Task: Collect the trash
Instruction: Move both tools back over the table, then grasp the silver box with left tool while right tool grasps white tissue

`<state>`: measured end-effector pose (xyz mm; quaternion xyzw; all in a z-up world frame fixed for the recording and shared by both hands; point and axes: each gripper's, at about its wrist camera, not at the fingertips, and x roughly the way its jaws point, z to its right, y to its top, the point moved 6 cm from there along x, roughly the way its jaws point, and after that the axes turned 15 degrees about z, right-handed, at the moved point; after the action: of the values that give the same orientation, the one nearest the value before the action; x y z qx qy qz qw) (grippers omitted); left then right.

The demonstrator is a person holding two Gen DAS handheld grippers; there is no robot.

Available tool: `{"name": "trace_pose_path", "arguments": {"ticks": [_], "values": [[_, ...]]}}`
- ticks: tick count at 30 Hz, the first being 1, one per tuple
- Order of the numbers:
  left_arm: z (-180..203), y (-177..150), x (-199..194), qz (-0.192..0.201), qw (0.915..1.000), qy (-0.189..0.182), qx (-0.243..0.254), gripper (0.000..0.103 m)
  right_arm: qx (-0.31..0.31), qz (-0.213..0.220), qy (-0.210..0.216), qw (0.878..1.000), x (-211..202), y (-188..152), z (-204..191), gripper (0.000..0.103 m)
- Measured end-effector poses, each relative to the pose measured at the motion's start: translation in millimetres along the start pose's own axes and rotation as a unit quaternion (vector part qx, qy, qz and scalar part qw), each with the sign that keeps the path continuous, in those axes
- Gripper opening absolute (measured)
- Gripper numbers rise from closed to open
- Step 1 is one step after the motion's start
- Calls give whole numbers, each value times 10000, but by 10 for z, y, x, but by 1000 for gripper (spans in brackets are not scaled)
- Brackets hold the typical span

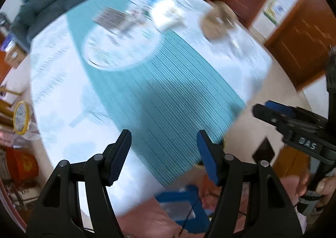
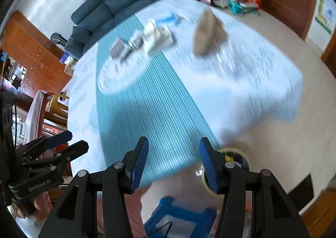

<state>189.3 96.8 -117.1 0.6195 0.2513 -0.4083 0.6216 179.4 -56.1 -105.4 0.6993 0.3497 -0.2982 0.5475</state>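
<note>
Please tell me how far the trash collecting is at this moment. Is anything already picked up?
Done: nothing visibly collected. The crumpled brown paper, the white wrappers and a small grey box lie on the table. In hand: nothing; left gripper and right gripper are both open and empty, above the near table edge. Left: every piece, though blur hides small details.

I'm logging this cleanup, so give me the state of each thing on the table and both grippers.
left gripper: open, empty, above the table
right gripper: open, empty
brown paper bag: crumpled, on the table
white wrappers: piled beside a small box
teal runner: flat along the table
</note>
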Motion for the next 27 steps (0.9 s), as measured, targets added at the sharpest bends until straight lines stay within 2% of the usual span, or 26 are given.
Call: {"name": "trace_pose_path", "arguments": {"ticks": [1, 3, 8, 14, 19, 24, 27], "values": [[-126, 116, 1, 65, 9999, 51, -125, 61, -60, 48, 14, 10000, 22, 149, -74, 53], [-396, 339, -24, 194, 9989, 150, -398, 61, -194, 137, 63, 9997, 100, 445, -206, 66], [-825, 781, 47, 513, 9952, 295, -775, 61, -332, 303, 134, 9989, 458, 1131, -451, 68], [-1108, 1277, 431, 672, 9909, 509, -1045, 65, -132, 81, 142, 9998, 1321, 1781, -463, 72], [-1184, 1597, 760, 1068, 9854, 549, -1207, 83, 138, -180, 101, 9997, 2005, 1966, -363, 80], [-1351, 1906, 1126, 1283, 9789, 684, -1436, 84, 246, -395, 198, 9987, 2511, 1870, -274, 80], [-1484, 2003, 1419, 1129, 9758, 777, -1701, 84, 52, -549, 153, 9984, 2709, 1776, -300, 80]]}}
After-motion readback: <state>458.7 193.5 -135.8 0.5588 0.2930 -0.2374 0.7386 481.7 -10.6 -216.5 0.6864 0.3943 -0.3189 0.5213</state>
